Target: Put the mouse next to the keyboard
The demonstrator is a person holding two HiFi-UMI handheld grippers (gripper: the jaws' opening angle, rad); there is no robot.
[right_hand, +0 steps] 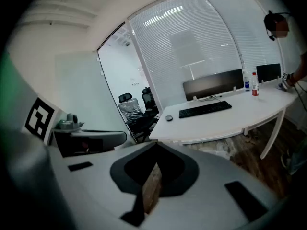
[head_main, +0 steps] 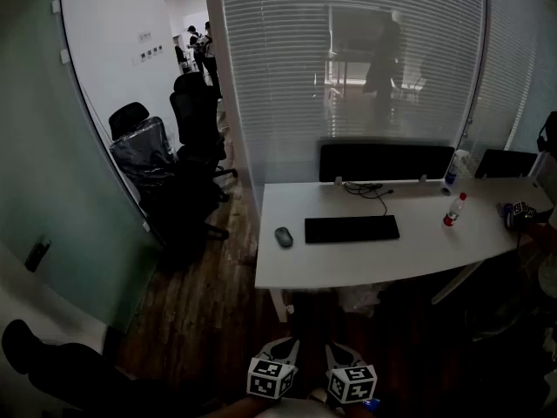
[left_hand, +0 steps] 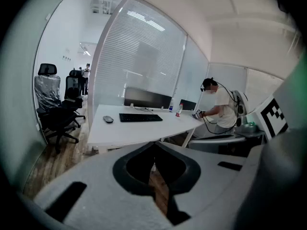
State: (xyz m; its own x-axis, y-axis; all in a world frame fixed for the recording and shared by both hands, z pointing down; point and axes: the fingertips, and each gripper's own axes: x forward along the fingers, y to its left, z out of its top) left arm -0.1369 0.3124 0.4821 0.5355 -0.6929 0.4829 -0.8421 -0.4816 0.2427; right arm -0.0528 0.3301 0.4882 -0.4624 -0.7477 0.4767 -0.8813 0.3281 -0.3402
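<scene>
A dark mouse [head_main: 284, 237] lies on the white desk [head_main: 365, 264], a short gap left of the black keyboard [head_main: 352, 228]. Both grippers hang low in front of me, well short of the desk and above the wooden floor. My left gripper [head_main: 277, 348] and right gripper [head_main: 344, 353] sit side by side, each with its jaws closed together and nothing between them. From the left gripper [left_hand: 154, 146] the mouse [left_hand: 108, 119] and keyboard [left_hand: 140, 117] look far off. The right gripper [right_hand: 156, 146] also sees the mouse [right_hand: 169, 118] and keyboard [right_hand: 205, 109] at a distance.
A red-capped bottle [head_main: 451, 210] stands right of the keyboard, with a cable [head_main: 370, 190] and dark monitors [head_main: 385, 160] behind. Black office chairs [head_main: 178, 168] crowd the floor left of the desk. A person [left_hand: 218, 110] works at the desk's far right end.
</scene>
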